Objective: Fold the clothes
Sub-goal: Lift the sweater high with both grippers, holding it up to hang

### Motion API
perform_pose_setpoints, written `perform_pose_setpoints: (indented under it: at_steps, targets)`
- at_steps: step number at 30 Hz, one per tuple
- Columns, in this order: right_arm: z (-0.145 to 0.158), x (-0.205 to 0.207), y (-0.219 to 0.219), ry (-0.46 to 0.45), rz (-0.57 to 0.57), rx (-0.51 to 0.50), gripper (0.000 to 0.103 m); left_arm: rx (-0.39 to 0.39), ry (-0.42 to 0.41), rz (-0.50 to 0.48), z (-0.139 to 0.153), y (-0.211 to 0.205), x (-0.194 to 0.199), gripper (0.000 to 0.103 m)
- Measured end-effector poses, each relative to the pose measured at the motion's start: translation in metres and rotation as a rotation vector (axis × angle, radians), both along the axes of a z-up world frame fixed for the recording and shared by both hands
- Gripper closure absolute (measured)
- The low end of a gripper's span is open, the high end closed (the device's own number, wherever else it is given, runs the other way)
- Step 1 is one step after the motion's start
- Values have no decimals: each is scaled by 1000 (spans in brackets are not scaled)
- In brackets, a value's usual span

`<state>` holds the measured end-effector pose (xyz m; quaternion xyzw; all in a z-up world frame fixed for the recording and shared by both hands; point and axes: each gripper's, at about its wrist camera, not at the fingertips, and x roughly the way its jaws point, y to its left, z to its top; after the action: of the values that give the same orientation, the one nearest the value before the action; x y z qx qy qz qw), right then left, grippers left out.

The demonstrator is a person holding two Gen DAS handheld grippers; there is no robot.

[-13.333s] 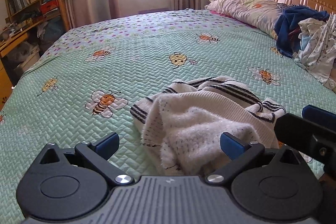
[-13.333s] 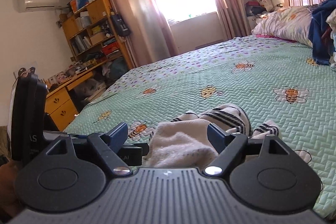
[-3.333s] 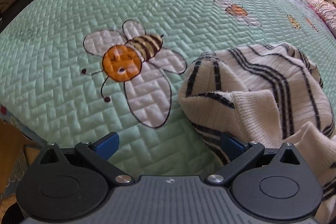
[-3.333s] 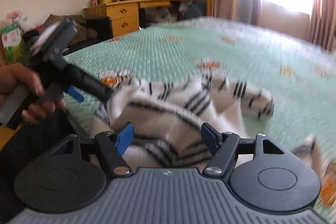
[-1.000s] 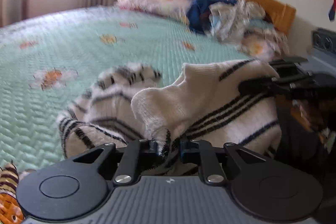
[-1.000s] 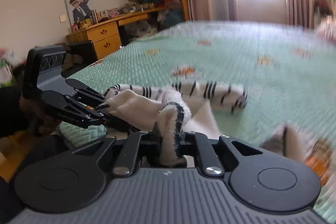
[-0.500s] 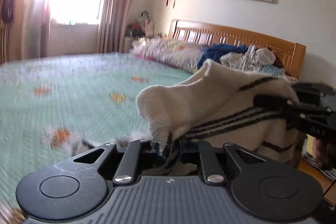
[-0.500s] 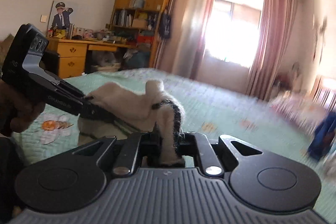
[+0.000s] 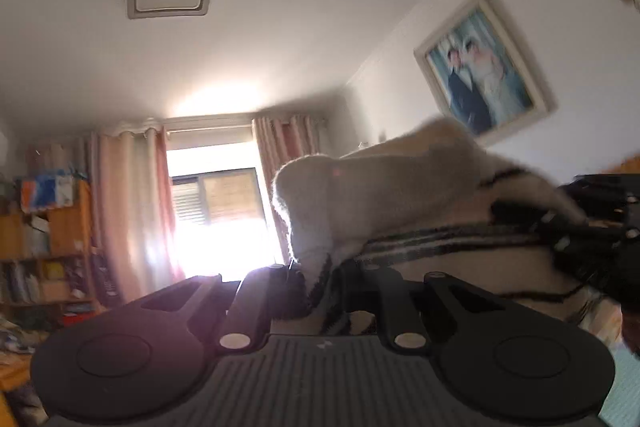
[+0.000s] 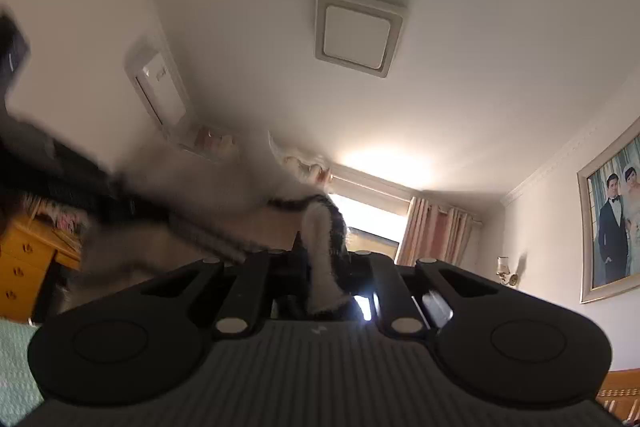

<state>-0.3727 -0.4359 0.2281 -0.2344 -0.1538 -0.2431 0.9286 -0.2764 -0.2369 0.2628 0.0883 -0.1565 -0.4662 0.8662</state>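
The left gripper (image 9: 320, 283) has its jaws closed on a fold of the striped sweater (image 9: 384, 203); the white knit rises from between the jaws and stretches off to their right, dark stripes running along it; at that far end the right gripper (image 9: 592, 227) shows as a blurred dark shape against the cloth. The right gripper (image 10: 324, 267) likewise has its jaws clamped on the sweater (image 10: 320, 247), a furry tuft standing up between them; the garment trails left of these jaws, blurred, toward the left gripper (image 10: 60, 167). Both views tilt up at the ceiling light (image 10: 358, 33); a framed wedding photo (image 9: 484, 67) hangs beyond the cloth.
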Motion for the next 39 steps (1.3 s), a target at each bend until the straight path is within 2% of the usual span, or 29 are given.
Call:
perform_pose_setpoints:
  at_steps: [2,3,5,6,8,10,13,15,16,17,18,19,21,25,27,30,31,32,34,36,38,39]
  targets:
    - [-18,11,-15,107,21,83,91,43,27,38,-29,-5,-2,87]
    - [-26,12,-21,130,33,121,91,59,76,29,-41,-6,1,87]
    - [-33,7,-28,129,52,177,92,72,159,13,-59,-4,7,87]
    - [-33,5,-29,122,62,185,92,72,172,20,-64,-4,8,87]
    - [-32,1,-25,99,64,165,103,69,178,33,-65,-1,6,87]
    - [-26,-3,-16,75,55,119,103,79,163,14,-54,2,3,88]
    - [-24,8,-18,200,110,186,101,156,140,14,-60,-12,5,87]
    - [-41,21,-22,320,146,268,82,193,130,17,-81,-12,5,87]
    - [-56,25,-27,356,173,294,62,207,131,11,-92,-10,5,87]
    - [-74,26,-33,377,207,314,35,215,138,-9,-105,-4,3,87]
    - [-94,25,-36,387,237,331,21,217,154,-36,-118,4,1,87]
    - [-117,23,-40,409,270,339,13,216,179,-63,-133,14,-1,87]
    - [-160,26,-38,483,310,352,13,216,213,-103,-161,34,-4,87]
    - [-228,40,-42,608,421,455,13,228,285,-137,-205,72,-1,87]
    - [-247,49,-39,637,501,504,13,244,320,-146,-218,83,2,87]
    - [-260,66,-28,688,678,571,13,251,354,-160,-230,98,7,87]
    - [-263,73,-24,710,711,591,15,247,363,-162,-232,102,9,87]
    - [-265,81,-19,734,727,610,38,243,363,-153,-231,103,10,87]
    - [-270,93,-17,805,717,677,97,240,351,-102,-229,101,13,87]
    - [-252,90,-13,750,651,642,98,210,349,-51,-222,97,21,87]
    - [-215,86,-16,653,566,583,98,166,336,-21,-203,89,31,87]
    - [-191,82,-17,597,519,538,98,146,304,-10,-188,83,34,87]
